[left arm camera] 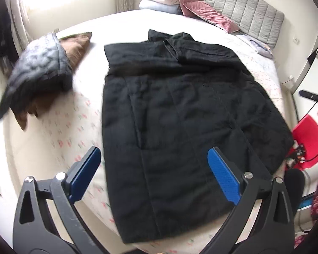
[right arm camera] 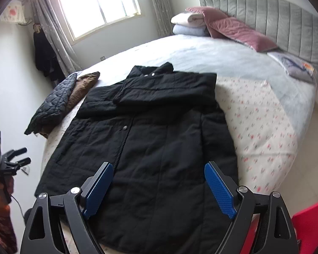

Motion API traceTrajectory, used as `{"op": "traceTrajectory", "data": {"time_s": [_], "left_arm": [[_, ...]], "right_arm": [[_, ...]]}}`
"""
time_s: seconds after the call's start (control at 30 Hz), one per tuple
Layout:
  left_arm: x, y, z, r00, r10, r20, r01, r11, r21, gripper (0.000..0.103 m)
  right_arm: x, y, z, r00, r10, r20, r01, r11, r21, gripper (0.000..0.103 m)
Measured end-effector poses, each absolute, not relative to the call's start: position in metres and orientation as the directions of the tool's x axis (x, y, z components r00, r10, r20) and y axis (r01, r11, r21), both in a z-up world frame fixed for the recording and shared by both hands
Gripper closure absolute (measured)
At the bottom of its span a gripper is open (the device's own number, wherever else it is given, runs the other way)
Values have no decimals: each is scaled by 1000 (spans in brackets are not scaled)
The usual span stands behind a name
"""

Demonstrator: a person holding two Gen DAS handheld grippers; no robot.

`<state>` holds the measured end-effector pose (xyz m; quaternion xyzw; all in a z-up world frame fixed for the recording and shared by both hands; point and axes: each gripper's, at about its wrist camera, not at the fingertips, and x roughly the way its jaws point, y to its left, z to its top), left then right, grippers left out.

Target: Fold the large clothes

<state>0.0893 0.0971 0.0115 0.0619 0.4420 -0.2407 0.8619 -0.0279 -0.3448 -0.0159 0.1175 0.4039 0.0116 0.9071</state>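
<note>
A large black quilted coat [left arm camera: 176, 110] lies flat on the bed, collar toward the headboard, both sleeves folded across the chest. It also shows in the right wrist view [right arm camera: 159, 139]. My left gripper [left arm camera: 154, 156] is open and empty, held above the coat's hem near the bed's foot edge. My right gripper [right arm camera: 159, 171] is open and empty, held above the hem too. The left gripper also shows at the left edge of the right wrist view [right arm camera: 21, 155], held in a hand.
Folded dark quilted and brown jackets [right arm camera: 59, 99] are stacked on the bed's left side. Pink pillows [right arm camera: 237, 29] and folded blankets lie by the grey headboard [right arm camera: 286, 14]. A red stool [left arm camera: 307, 139] stands right of the bed. Floral sheet [right arm camera: 265, 131] lies right of the coat.
</note>
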Motion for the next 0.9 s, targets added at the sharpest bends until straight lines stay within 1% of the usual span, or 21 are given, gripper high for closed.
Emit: {"op": "traceTrajectory", "data": {"time_s": [0.07,0.17,0.23,0.3,0.33,0.4,0.5,0.57,0.6,0.7,0.83,0.87,0.9], "left_arm": [[76,90,5,476,-414,-776,491,857,-156,3],[56,65,-4,442,-494,-749,552,808,-207,3],[40,41,-11,394,-564,-725,622,745,-242,10],[27,12,-22,333,-605,-723,687,681,-253,26],[22,-4,-29,298,-615,-730,715,651,-257,31],[15,-28,-44,231,-628,-743,746,604,-279,51],[9,-62,-70,130,-621,-773,766,558,-319,68],[6,-80,-91,52,-593,-803,761,545,-352,73],[2,-86,-101,36,-578,-815,761,544,-353,73],[-18,-91,-99,99,-560,-822,815,520,-257,73],[-24,-77,-85,58,-551,-832,810,513,-283,72],[-21,-67,-81,60,-549,-834,803,523,-286,67],[-22,-58,-77,72,-548,-833,795,536,-284,55]], "right_arm": [[-28,-332,-27,654,159,-740,51,966,252,14],[-28,-311,-44,611,179,-771,37,967,253,14],[-28,-299,-55,593,177,-785,26,971,238,14],[-30,-294,-64,577,183,-796,27,970,243,14],[-31,-293,-68,569,186,-801,35,968,250,14],[-34,-294,-73,560,190,-807,46,965,259,14],[-43,-298,-79,554,186,-812,62,963,263,14],[-48,-303,-83,549,180,-816,77,962,264,14],[-51,-306,-84,547,176,-819,85,961,264,14],[-59,-318,-88,542,164,-824,120,956,269,14],[-66,-339,-95,525,121,-843,172,954,244,14],[-67,-344,-96,520,109,-847,184,954,236,14],[-69,-351,-97,517,97,-851,196,954,228,14]]}}
